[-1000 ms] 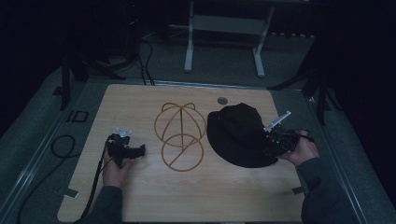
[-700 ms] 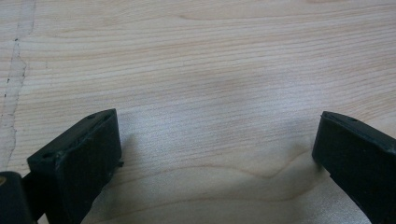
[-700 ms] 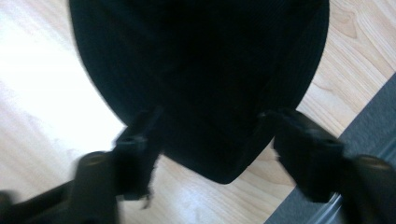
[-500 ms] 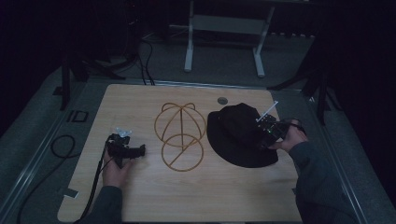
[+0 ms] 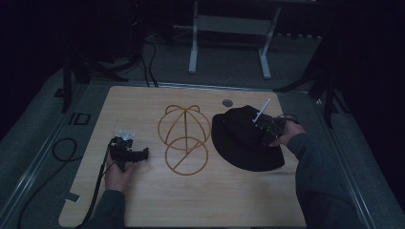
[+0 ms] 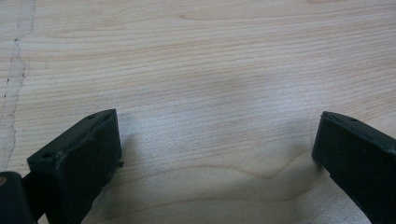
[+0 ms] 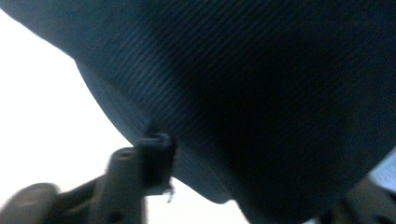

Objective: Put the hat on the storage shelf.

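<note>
Right gripper [image 5: 261, 135] moved onto one black hat [image 5: 241, 143] — jaws closing.

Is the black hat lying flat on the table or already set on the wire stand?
Flat on the table. The black hat rests beside the wire stand, apart from it.

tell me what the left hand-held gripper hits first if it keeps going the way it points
Probably the gold wire hat stand: the left hand-held gripper rests on the table pointing toward it, open, bare wood between them.
</note>
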Demonstrator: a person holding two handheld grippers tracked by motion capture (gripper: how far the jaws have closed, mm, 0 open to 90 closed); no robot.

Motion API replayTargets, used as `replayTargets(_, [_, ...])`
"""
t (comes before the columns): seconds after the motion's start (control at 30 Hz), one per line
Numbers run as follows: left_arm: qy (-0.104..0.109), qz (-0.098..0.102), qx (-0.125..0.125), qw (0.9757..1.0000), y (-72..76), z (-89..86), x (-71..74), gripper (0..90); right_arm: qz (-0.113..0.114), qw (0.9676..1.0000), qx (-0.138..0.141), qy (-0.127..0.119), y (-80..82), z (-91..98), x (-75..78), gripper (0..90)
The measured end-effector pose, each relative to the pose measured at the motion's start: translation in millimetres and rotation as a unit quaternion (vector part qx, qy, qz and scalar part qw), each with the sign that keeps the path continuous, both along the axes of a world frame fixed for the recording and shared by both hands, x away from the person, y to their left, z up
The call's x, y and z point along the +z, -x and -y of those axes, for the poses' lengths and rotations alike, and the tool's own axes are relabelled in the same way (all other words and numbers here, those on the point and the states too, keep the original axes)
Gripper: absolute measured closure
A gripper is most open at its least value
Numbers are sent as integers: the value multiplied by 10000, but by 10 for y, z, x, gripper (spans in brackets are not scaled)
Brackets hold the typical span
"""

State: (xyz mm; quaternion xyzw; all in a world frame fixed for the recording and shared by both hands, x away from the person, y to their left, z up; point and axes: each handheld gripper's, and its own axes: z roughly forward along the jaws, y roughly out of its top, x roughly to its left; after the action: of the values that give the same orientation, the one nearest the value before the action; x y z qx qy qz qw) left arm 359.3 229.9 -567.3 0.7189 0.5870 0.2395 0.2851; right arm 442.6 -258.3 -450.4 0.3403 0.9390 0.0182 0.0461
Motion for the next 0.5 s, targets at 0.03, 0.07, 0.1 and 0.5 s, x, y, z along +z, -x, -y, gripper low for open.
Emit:
replayTargets(0.03, [0, 0, 0, 10000, 0, 0, 0, 15, -11, 10000, -10, 74, -20, -7, 6, 642])
replayTargets(0.07, [0, 1, 0, 10000, 0, 0, 0, 15, -27, 9999, -3, 126, -43, -7, 12, 716])
replayTargets(0.1, [0, 0, 0, 10000, 0, 0, 0, 14, -71, 9999, -22, 147, -61, -8, 16, 762])
replayTargets(0.5, [-2, -4, -11, 10000, 1, -2, 0, 15, -16, 9995, 279, 151, -48, -48, 129, 871])
